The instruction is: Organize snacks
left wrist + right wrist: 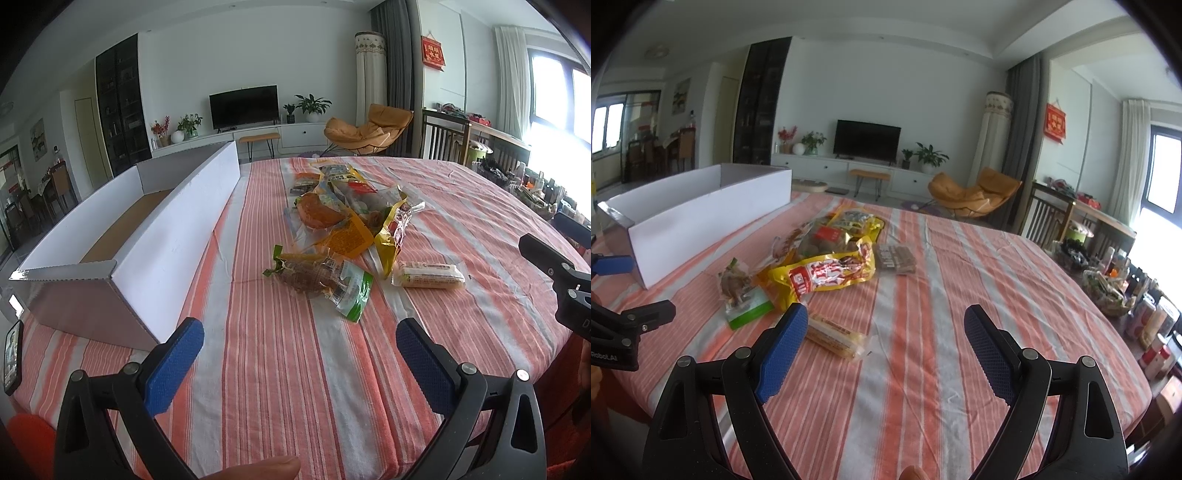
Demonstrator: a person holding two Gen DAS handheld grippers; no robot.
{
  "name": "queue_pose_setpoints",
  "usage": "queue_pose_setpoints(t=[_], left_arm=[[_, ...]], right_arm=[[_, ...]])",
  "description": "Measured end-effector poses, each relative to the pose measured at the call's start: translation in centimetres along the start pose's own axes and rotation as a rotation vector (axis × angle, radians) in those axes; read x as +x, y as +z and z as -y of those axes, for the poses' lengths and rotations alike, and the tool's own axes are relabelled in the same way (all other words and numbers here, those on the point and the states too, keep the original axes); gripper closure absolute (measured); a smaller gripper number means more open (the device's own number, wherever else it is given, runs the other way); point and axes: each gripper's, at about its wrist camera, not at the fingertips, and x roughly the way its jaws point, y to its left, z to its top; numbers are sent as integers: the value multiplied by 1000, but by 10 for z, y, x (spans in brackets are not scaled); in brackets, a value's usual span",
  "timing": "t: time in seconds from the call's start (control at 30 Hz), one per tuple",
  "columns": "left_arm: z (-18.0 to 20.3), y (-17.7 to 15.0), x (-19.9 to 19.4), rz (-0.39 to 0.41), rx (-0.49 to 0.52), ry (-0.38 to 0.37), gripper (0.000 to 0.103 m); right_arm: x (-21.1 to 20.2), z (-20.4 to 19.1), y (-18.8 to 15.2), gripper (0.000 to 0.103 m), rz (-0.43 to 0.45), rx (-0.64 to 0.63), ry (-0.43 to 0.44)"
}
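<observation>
The snacks lie in a loose heap near the middle of the surface, which is covered in a woven cloth striped orange-red, white and grey. Most are crinkled plastic bags: a glossy yellow bag with red lettering lies on its side, a clear pack shows a round orange-brown cake, and further yellow and clear wrappers pile behind them. At the near edge of the heap sits a green pack, transparent in the middle with brown contents and green-and-white ends. Just beside it, apart from the heap, lies a long bar, pale yellow in a clear sleeve with crimped ends. In the right wrist view a flat brown pack rests against the yellow bag's far side.

To the left of the heap stands a box, long, low and open-topped, with smooth white walls, a brown cardboard floor and a silvery serrated flap at its near end. It looks empty as far as its floor shows.

The left hand-held gripper hovers over bare cloth short of the green pack, its blue, textured pads spread wide with nothing between them. The right hand-held gripper is likewise wide open and holds nothing; its left pad overlaps the end of the bar in view.
</observation>
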Motion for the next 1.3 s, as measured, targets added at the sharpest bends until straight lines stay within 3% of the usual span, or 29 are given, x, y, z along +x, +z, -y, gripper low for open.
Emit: queue_pose_setpoints(t=[1.3], left_arm=[[-2, -2, 1, -1, 3, 4, 0]], right_arm=[[2, 0, -3, 14, -8, 0, 3]])
